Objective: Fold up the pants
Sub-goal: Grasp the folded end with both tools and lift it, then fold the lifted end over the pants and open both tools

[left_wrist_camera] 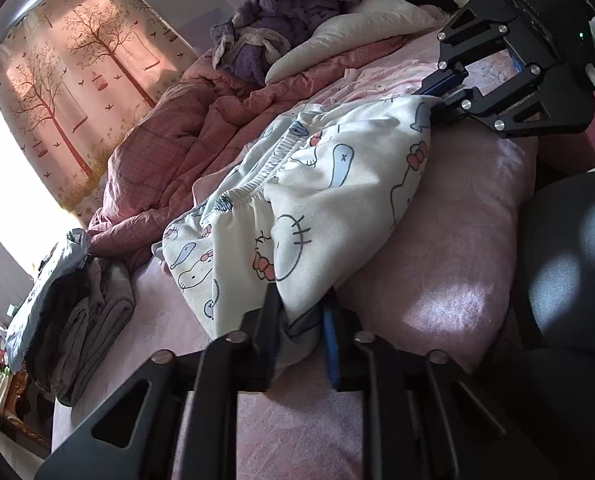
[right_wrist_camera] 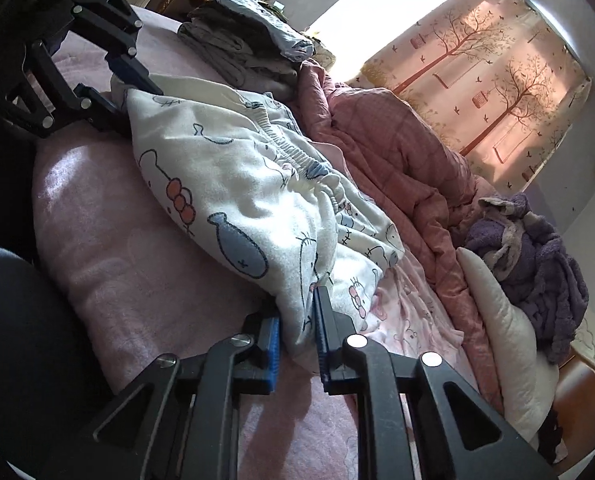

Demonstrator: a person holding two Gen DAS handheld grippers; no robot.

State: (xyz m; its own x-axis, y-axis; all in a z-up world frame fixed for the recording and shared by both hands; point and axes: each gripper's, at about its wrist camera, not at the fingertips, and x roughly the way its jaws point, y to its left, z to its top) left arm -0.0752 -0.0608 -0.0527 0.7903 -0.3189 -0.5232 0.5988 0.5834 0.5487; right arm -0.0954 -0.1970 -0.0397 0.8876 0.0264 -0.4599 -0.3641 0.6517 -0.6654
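Observation:
The white cartoon-print pants point(left_wrist_camera: 317, 184) lie bunched on the pink bed sheet point(left_wrist_camera: 457, 248), their elastic waistband point(left_wrist_camera: 265, 168) showing. My left gripper point(left_wrist_camera: 301, 312) is shut on one end of the pants. My right gripper point(right_wrist_camera: 297, 320) is shut on the other end of the pants point(right_wrist_camera: 237, 184). The right gripper also shows in the left wrist view point(left_wrist_camera: 437, 98), and the left gripper in the right wrist view point(right_wrist_camera: 137, 96), each pinching the cloth. The pants hang stretched between the two grippers, just above the bed.
A crumpled pink quilt point(left_wrist_camera: 169, 152) lies behind the pants. A pile of grey folded clothes point(left_wrist_camera: 85, 320) sits at the bed's end. A cream pillow point(left_wrist_camera: 349, 28) and a purple robe point(left_wrist_camera: 273, 24) lie at the head. A dark chair point(left_wrist_camera: 573, 264) stands at the bedside.

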